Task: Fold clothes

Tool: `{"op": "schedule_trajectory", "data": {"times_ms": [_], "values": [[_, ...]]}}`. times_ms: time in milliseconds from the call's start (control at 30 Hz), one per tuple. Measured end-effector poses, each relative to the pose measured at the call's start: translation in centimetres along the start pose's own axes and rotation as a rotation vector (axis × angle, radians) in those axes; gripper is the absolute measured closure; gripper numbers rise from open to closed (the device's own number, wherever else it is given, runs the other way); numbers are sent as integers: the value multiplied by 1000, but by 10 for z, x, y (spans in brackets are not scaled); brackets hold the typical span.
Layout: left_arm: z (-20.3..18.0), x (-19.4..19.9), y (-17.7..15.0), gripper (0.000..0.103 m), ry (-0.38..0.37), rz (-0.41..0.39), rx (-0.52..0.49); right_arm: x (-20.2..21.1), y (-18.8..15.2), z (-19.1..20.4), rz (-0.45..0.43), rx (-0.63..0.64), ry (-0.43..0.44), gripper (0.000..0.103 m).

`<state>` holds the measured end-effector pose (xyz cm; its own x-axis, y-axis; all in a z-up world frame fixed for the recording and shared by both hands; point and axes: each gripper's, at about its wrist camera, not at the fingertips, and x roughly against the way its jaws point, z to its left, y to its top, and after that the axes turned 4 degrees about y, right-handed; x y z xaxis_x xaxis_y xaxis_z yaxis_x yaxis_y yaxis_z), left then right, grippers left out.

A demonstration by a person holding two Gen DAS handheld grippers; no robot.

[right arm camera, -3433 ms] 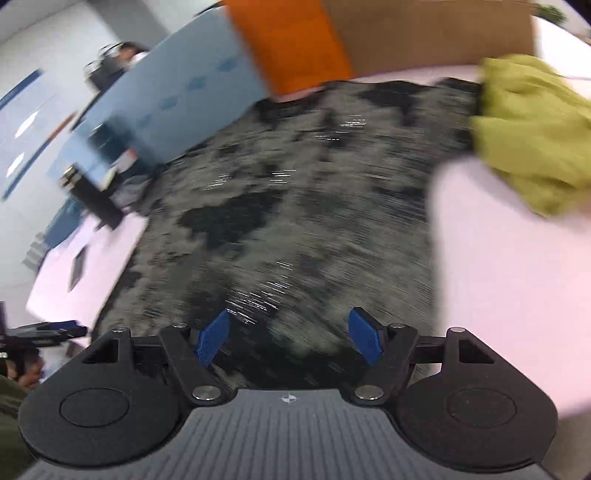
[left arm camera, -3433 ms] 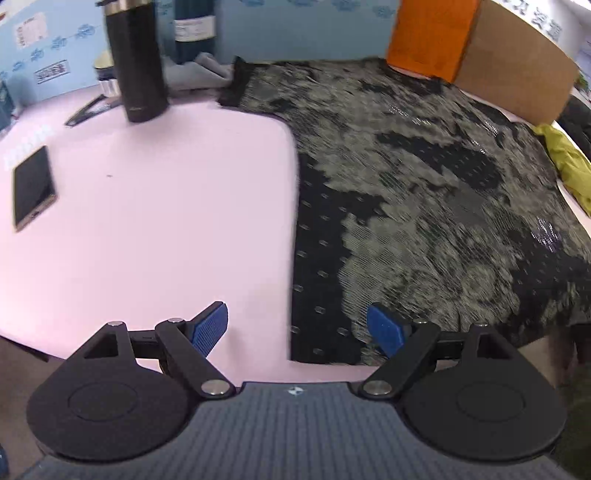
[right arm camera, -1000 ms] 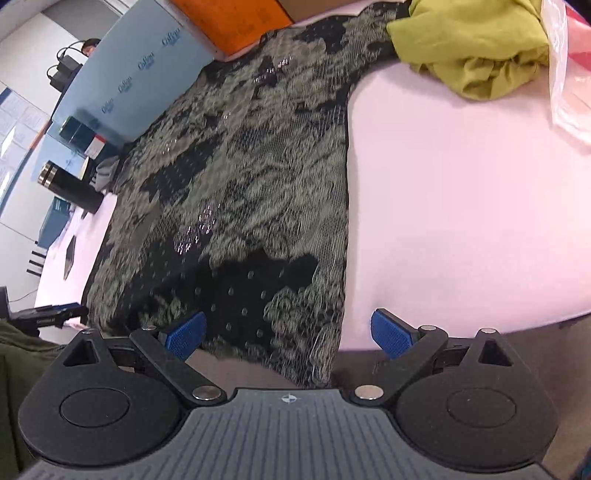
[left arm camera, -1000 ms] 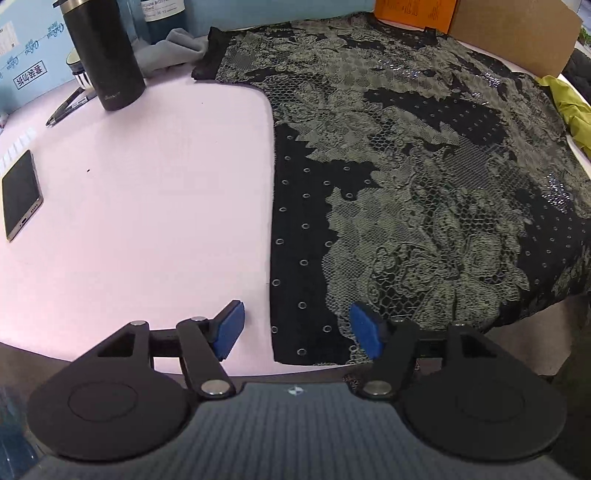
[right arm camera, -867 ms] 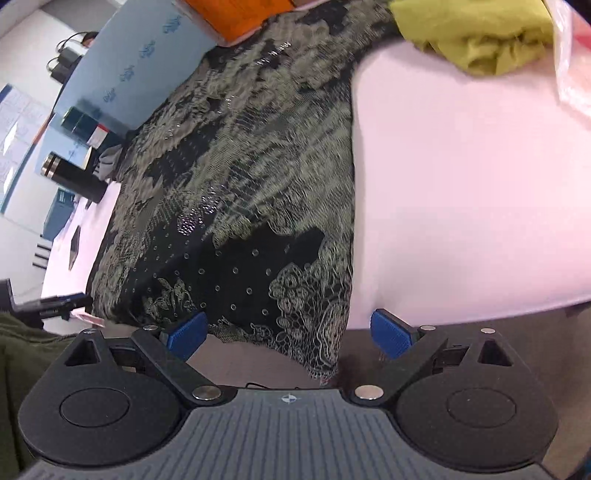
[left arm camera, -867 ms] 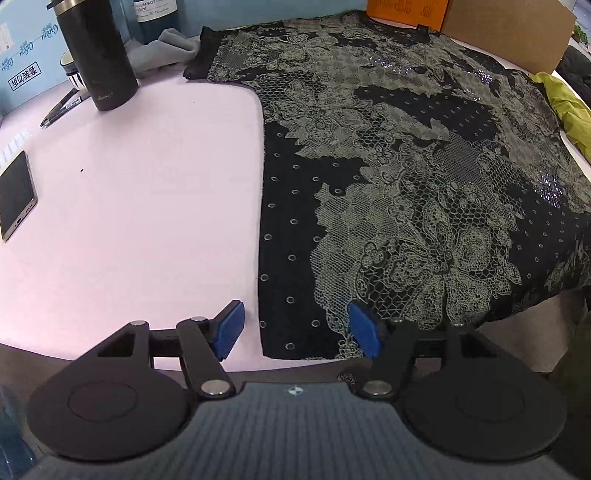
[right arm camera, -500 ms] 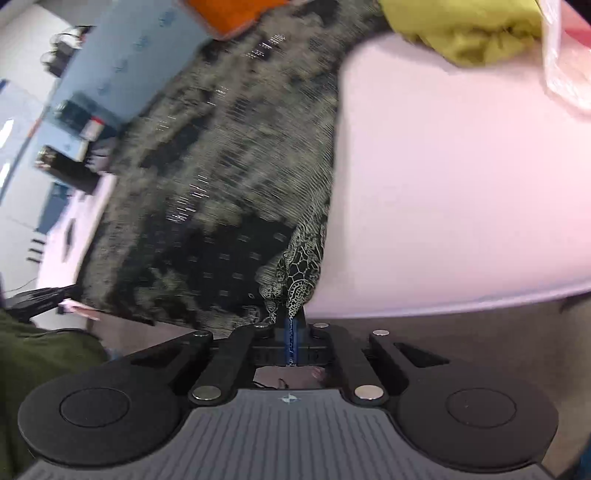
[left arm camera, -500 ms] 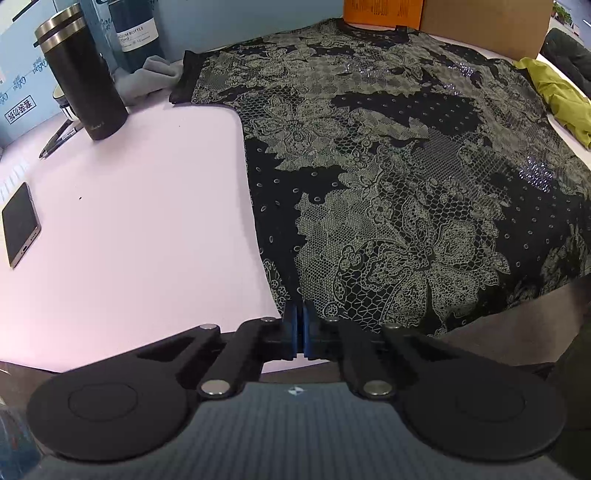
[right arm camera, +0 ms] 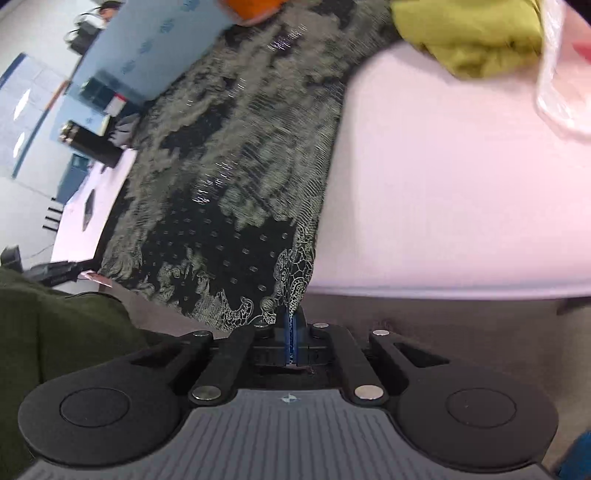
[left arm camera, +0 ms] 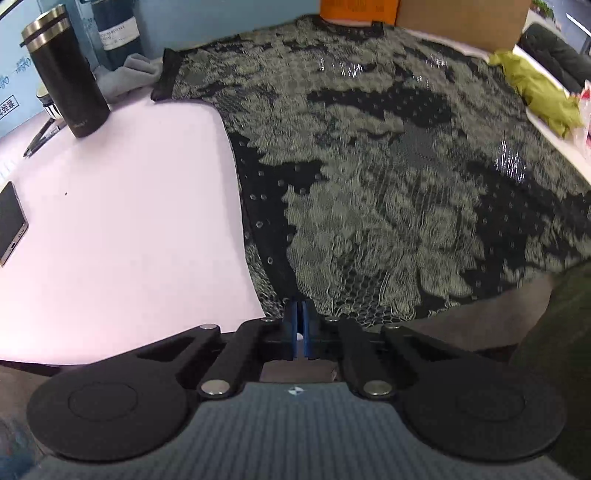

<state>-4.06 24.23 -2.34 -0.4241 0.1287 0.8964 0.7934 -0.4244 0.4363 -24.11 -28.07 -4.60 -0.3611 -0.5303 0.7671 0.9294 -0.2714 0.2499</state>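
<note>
Item: lace top (left arm camera: 369, 166) — spread flat on the pink table (left arm camera: 129, 221), near hem hanging over the table edge. Flask (left arm camera: 66, 77) and phone (left arm camera: 11, 225) stand well clear at left.
Left gripper (left arm camera: 299, 325): pressed together, pinching the hem's left corner.
Right gripper (right arm camera: 291, 332): pressed together, pinching the right corner — beyond it, a yellow-green garment (right arm camera: 476, 33).
Handling, as judged: raise both corners evenly, hem taut, carry toward the far collar, lay edge on edge; uneven lift would skew the fold.

Pink table (left arm camera: 122, 229), blue wall (right arm camera: 155, 40).
</note>
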Motion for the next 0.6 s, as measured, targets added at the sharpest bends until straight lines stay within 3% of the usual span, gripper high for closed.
{"op": "schedule_trajectory", "data": {"times_ms": [67,133,233,333,433,500,533,600], "values": [[1,-4,-5,99,27,38,-33,-5,1,-3,33,-4,-51,79],[8,-3,-10,98,49,58,-45,-8,1,-5,55,6,-100,66],[23,11,-4,98,72,25,-13,7,8,-9,6,-17,-72,66],[33,24,15,94,93,-49,21,26,29,-7,-107,-35,-38,66],[32,26,48,79,81,-152,38,35,59,4,-237,-29,-10,58],[23,21,74,52,78,-217,27,33,85,14,-319,-9,2,47],[15,18,88,50,84,-246,18,31,99,20,-360,5,-8,40],[-3,8,116,49,115,-287,7,22,129,32,-421,37,-12,36]]}}
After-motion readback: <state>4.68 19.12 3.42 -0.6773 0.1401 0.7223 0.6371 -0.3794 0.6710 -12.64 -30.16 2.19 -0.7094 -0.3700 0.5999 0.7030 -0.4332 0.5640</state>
